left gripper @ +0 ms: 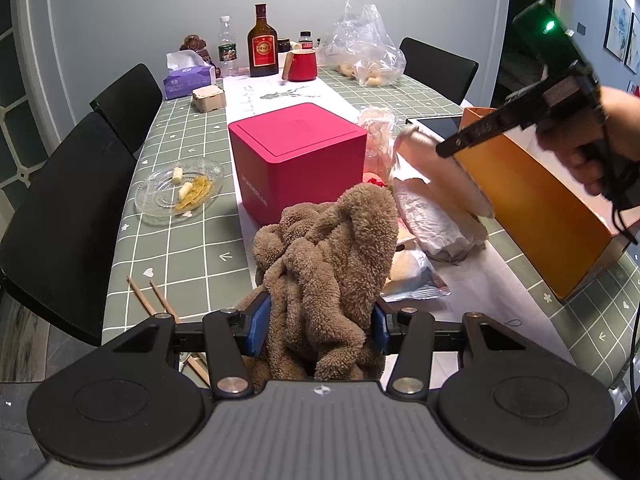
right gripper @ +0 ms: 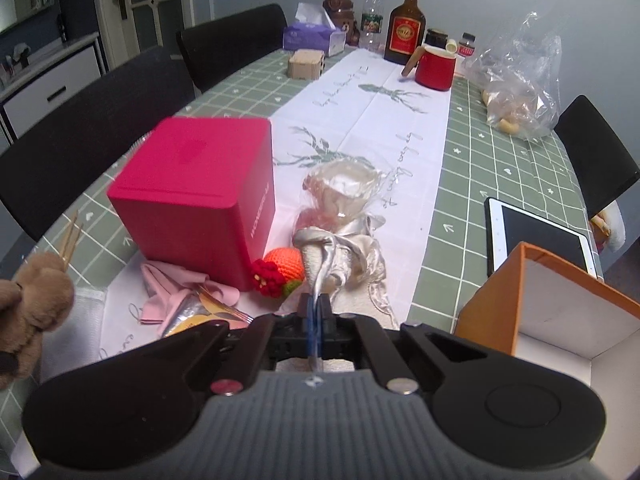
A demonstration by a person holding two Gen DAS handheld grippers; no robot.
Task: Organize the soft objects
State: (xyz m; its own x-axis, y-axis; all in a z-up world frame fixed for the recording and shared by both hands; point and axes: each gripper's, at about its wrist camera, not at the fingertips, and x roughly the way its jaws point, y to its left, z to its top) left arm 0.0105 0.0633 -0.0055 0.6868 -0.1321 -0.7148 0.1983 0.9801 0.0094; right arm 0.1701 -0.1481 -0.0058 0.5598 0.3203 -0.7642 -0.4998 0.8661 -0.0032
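the right gripper [right gripper: 319, 312], pinching the cream cloth [right gripper: 352, 256] that trails toward 12 o'clock, is nearer the open orange box [right gripper: 560, 304] at its 3 o'clock, while the left gripper [left gripper: 320, 320] clamps the brown plush towel [left gripper: 332, 248].

Both cameras sit low at the table's near end, facing along it; both catch the red box [left gripper: 298, 160] [right gripper: 200, 196] mid-frame and the bottles at top.
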